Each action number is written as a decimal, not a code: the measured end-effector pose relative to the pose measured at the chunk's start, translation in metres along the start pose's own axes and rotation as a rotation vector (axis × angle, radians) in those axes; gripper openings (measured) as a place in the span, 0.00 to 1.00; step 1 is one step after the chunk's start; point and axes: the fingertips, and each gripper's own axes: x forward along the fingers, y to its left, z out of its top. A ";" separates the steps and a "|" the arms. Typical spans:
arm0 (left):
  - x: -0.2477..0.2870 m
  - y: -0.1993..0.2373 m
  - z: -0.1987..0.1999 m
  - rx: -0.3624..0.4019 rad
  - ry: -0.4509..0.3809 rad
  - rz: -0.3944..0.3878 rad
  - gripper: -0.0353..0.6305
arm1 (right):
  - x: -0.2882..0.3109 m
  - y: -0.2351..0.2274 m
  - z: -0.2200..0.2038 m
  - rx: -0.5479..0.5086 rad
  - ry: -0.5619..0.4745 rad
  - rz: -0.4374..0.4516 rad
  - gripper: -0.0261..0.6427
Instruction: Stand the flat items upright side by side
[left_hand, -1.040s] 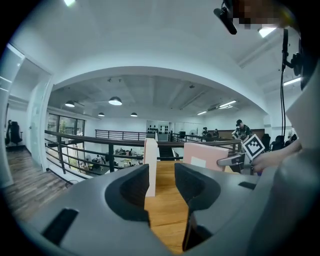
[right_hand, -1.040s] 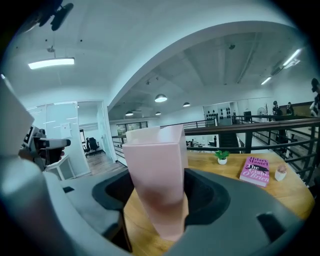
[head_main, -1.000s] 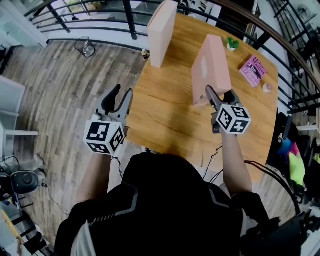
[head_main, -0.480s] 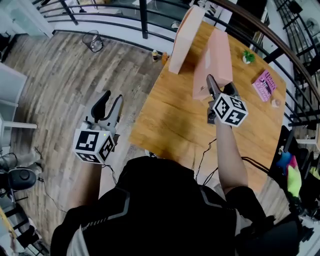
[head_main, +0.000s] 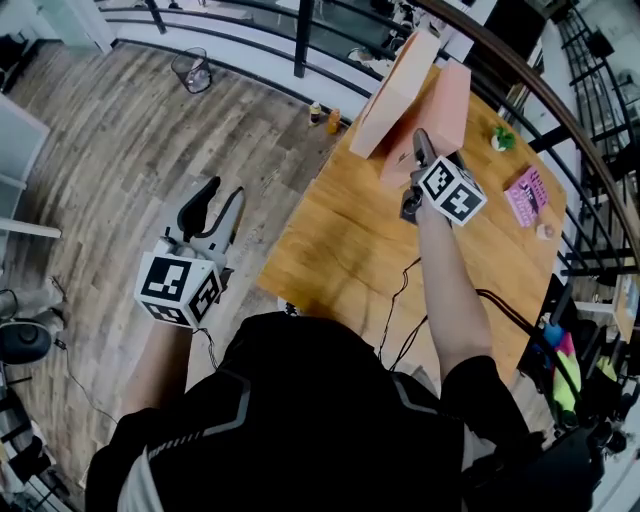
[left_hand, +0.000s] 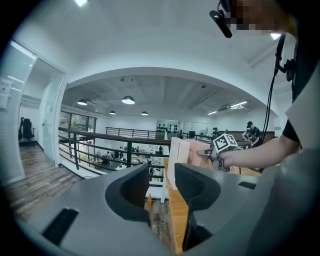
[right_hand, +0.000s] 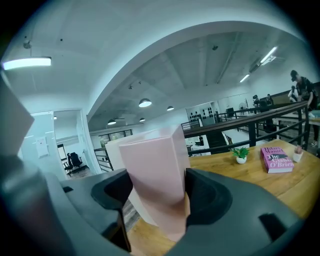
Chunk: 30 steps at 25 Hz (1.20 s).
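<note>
The right gripper's (right_hand: 155, 192) jaws, just now opening, clasp the nearer pink box (head_main: 440, 100) upright at the table's (head_main: 340, 240) far corner, just beside the other pink box (head_main: 395, 90). I would seat its base flat before letting go. The left gripper (left_hand: 161, 185), jaws apart and empty, hangs off the table's left edge.

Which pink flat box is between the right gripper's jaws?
The pale pink flat box nearer the magenta book, not the other pink box; right gripper's jaws, just loosening, touch it.

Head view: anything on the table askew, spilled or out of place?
Nothing stands out. The nearer pink box and the farther pink box stand upright side by side on the table; the nearer one sits between the right gripper's jaws, which have just been opening. Book and plant lie apart.
</note>
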 end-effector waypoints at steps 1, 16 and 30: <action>-0.001 0.002 0.002 0.000 -0.002 -0.001 0.32 | 0.005 0.001 0.001 0.012 0.003 0.000 0.54; 0.015 0.006 0.000 -0.046 -0.018 -0.024 0.32 | 0.041 0.013 0.010 0.088 -0.017 -0.009 0.57; 0.034 0.006 -0.003 -0.109 -0.010 -0.052 0.32 | 0.032 0.021 0.009 0.222 -0.075 0.190 0.58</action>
